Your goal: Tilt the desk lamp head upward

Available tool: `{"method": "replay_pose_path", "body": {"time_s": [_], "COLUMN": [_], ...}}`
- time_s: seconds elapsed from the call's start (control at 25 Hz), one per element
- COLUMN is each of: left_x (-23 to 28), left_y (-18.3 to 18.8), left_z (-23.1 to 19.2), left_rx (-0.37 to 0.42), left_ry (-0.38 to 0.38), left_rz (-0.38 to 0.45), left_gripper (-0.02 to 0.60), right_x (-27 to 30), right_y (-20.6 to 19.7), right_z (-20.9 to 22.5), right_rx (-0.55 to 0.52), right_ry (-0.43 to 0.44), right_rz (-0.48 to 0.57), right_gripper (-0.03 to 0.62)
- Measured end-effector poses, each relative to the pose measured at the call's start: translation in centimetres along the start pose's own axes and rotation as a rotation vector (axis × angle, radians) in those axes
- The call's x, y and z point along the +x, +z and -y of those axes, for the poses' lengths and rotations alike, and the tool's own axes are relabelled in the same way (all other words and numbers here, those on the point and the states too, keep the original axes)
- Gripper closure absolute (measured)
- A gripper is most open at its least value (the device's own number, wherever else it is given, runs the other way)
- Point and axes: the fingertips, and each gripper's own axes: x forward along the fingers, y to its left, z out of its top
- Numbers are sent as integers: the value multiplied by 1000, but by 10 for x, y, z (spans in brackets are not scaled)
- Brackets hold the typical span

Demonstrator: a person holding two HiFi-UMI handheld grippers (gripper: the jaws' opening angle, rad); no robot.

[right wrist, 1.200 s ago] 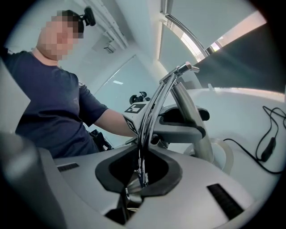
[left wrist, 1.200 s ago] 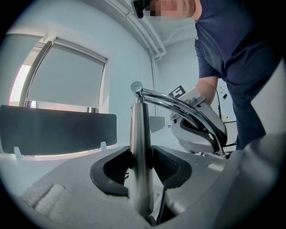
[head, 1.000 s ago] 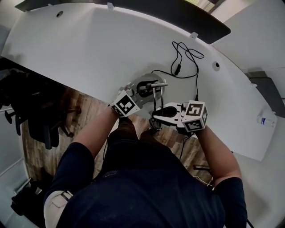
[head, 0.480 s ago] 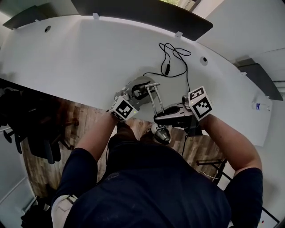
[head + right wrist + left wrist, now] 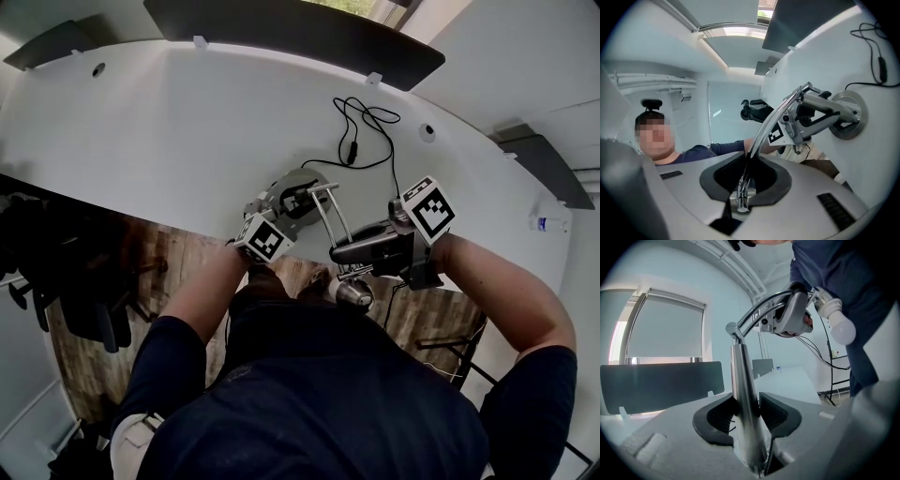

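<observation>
No legible text, brand or number appears in any view. The marker cube [image 5: 262,237] of the left gripper [image 5: 747,411] and the marker cube [image 5: 428,208] of the right gripper [image 5: 745,176] bear only black-and-white square code patterns. The label on the bottle [image 5: 542,223] at the tabletop [image 5: 187,122] edge is too small to read.

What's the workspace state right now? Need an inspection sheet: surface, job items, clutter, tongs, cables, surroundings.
Surface: white curved desk.
Job's things: round lamp base near the desk's front edge; upright lamp post; thin chrome lamp arm; lamp head with white bulb, past the desk edge toward the person.
Clutter: small bottle at the desk's far right end.
Grippers: left tongs shut on the lamp post; right tongs shut on the lamp arm.
Cables: black cord with inline switch, looped on the desk behind the base.
Surroundings: dark partition behind the desk; office chair to the left; wood floor.
</observation>
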Motion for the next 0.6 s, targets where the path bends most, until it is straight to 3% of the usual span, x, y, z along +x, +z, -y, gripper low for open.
{"method": "replay_pose_path", "body": {"time_s": [0.28, 0.6], "left_x": [1, 1], "left_y": [1, 1], "left_z": [-1, -2], "left_rx": [-1, -1], "left_ry": [3, 1], "left_rz": [14, 37], "left_gripper": [422, 422], "right_x": [-2, -6], "right_y": [14, 30], "right_z": [-15, -26], "right_rx": [99, 167], "right_ry": [-6, 35], "right_rz": [-44, -19], "right_gripper": [543, 534]}}
